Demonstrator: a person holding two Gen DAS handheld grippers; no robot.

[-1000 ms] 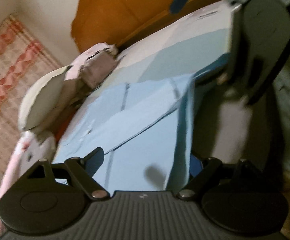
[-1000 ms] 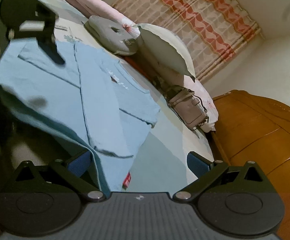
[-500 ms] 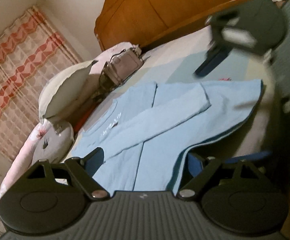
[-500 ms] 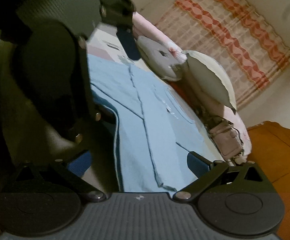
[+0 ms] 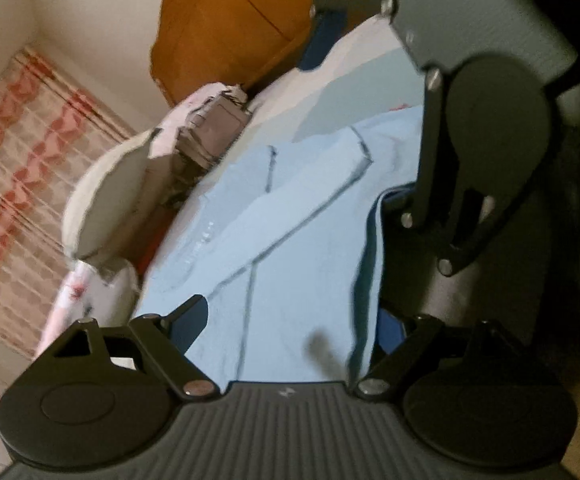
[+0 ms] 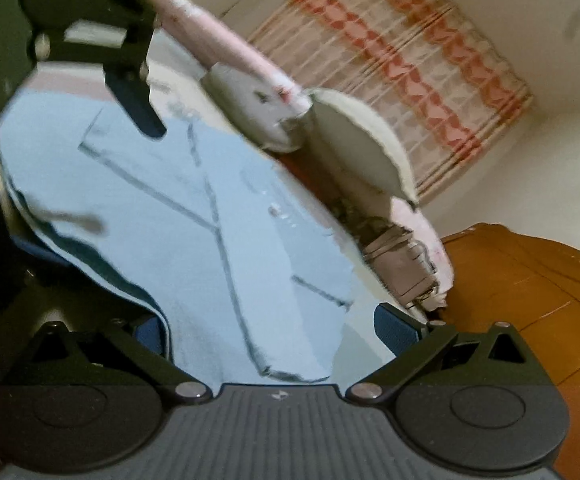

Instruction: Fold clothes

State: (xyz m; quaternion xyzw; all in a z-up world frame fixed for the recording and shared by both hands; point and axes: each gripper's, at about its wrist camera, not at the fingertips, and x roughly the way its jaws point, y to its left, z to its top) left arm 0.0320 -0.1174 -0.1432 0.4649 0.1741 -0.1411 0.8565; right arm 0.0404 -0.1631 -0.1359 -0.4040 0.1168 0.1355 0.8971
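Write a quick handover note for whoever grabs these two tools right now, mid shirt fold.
Left tool: open, at the shirt's near hem, gripping nothing.
Right tool: open, further along the same hem.
Blue shirt: spread on the bed, hem draping over the near edge.
Done: a sleeve lies folded across the body.
Left: probably pinch the hem with both tools and fold it up toward the collar.

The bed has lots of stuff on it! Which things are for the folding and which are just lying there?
For the folding:
light blue shirt
left gripper
right gripper

Just lying there:
grey bag
cream pillow
pink floral pillow
wooden headboard
curtain
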